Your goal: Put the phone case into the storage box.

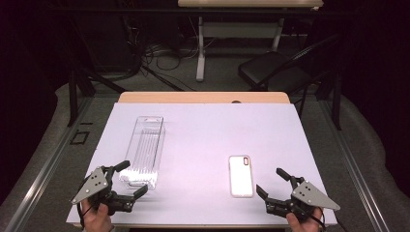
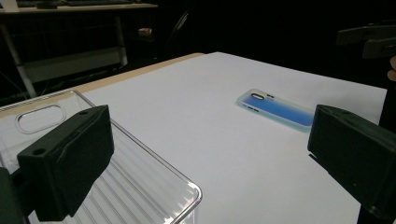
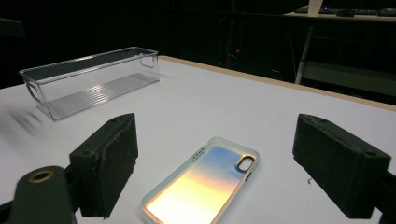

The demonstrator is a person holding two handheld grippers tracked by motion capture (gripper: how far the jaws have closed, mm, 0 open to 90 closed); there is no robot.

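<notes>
Both grippers, left and right, gape wide (nothing held) beside clear bin and phone case.

Between my left tongs and my right tongs the near counter lies bare, so either can sweep across. A clear bin blocks the left side, running near to far. The phone case lies flat just left of my right tongs.
</notes>
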